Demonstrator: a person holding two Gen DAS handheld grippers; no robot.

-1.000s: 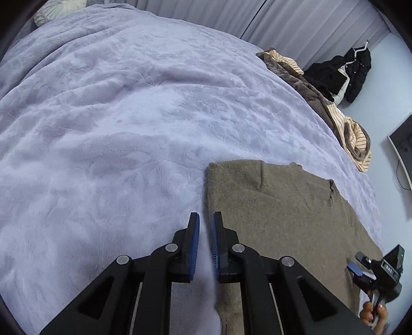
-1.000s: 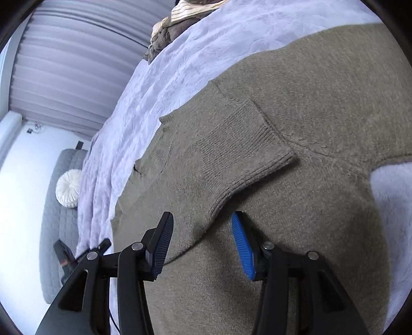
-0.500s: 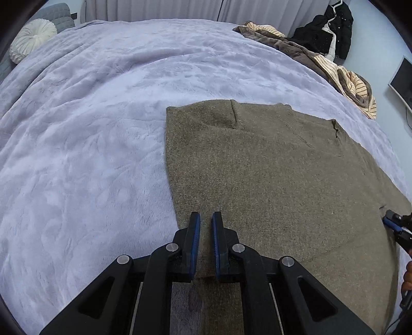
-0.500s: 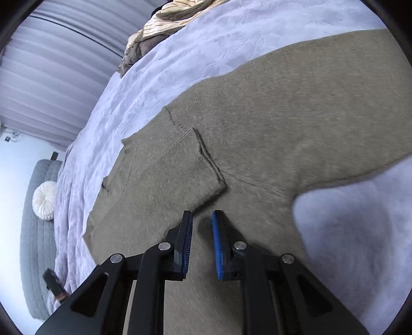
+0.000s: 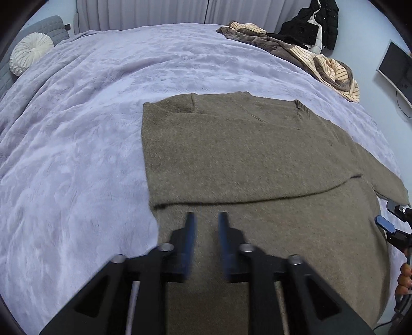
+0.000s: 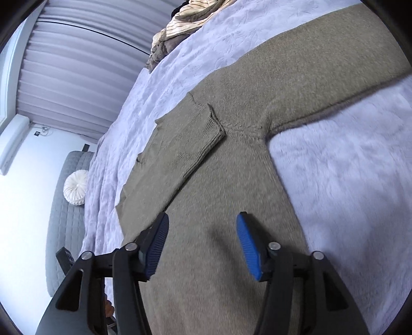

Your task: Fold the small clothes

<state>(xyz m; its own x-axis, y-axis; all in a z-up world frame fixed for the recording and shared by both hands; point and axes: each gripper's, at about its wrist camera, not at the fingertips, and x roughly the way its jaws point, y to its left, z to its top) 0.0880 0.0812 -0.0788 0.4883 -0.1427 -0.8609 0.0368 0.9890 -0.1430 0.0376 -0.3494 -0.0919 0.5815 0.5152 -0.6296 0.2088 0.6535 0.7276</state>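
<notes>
Lilac blanket, round white cushion, striped clothes heap, black jacket, wall screen

Parted right gripper over olive sweater

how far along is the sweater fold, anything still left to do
Done: one side of the olive sweater is folded across its body, the sleeve cuff lying on top. In hand: nothing; the left gripper and right gripper are both open above the knit. Left: the other sleeve still lies spread out on the lavender blanket, then the final folds.
</notes>
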